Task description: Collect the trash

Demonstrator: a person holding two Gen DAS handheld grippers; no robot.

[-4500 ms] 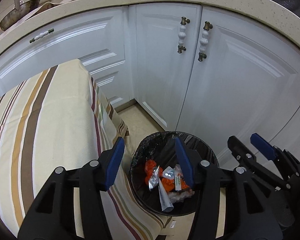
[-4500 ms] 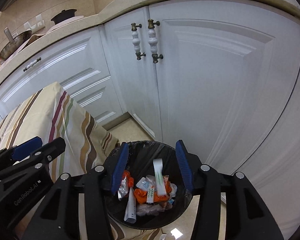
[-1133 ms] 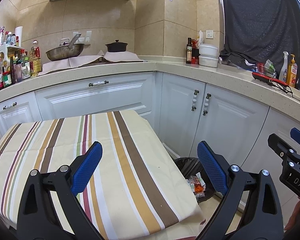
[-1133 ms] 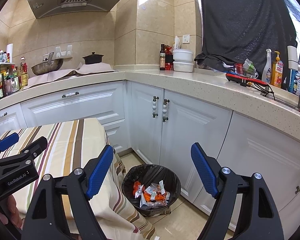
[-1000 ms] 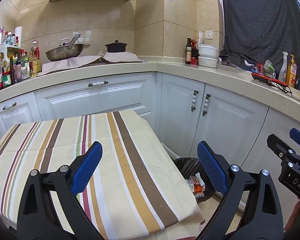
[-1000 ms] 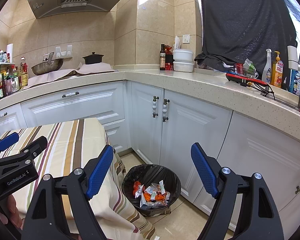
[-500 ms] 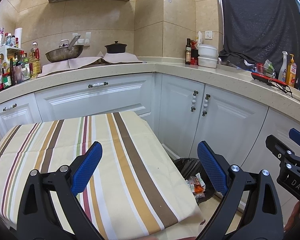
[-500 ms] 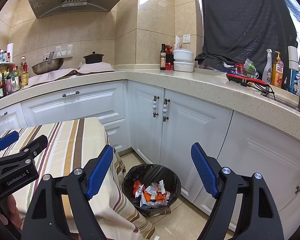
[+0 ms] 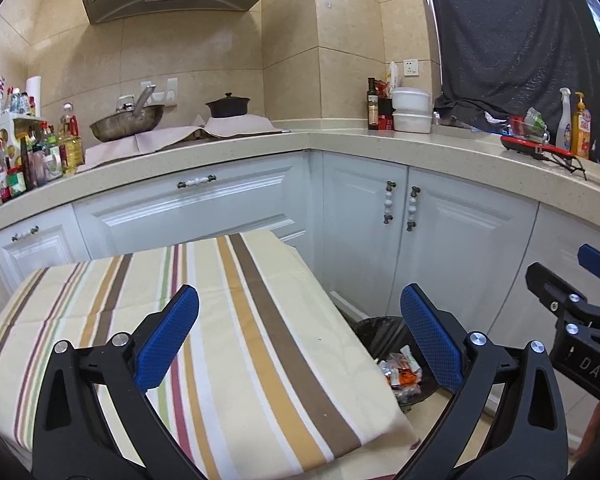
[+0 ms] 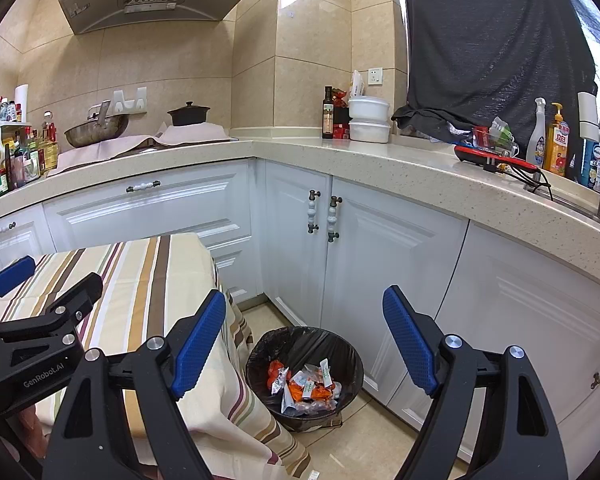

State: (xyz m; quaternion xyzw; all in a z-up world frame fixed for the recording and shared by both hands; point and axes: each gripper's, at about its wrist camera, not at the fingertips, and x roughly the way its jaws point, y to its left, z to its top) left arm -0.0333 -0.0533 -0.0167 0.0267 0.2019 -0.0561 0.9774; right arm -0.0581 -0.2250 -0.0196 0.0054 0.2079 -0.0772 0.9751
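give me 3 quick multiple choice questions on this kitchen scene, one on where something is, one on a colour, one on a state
1. Where does the trash bin stand?
A. on the countertop
B. on the floor beside the striped table
C. on the striped table

2. What colour is the bin's liner?
A. white
B. blue
C. black

3. How is the right claw?
A. open, holding nothing
B. shut on a wrapper
C. shut on the tablecloth

Answers:
1 B: it sits on the tiles between the striped table and the white cabinets.
2 C: black plastic lines the rim.
3 A: its blue pads stand wide apart with nothing between them.
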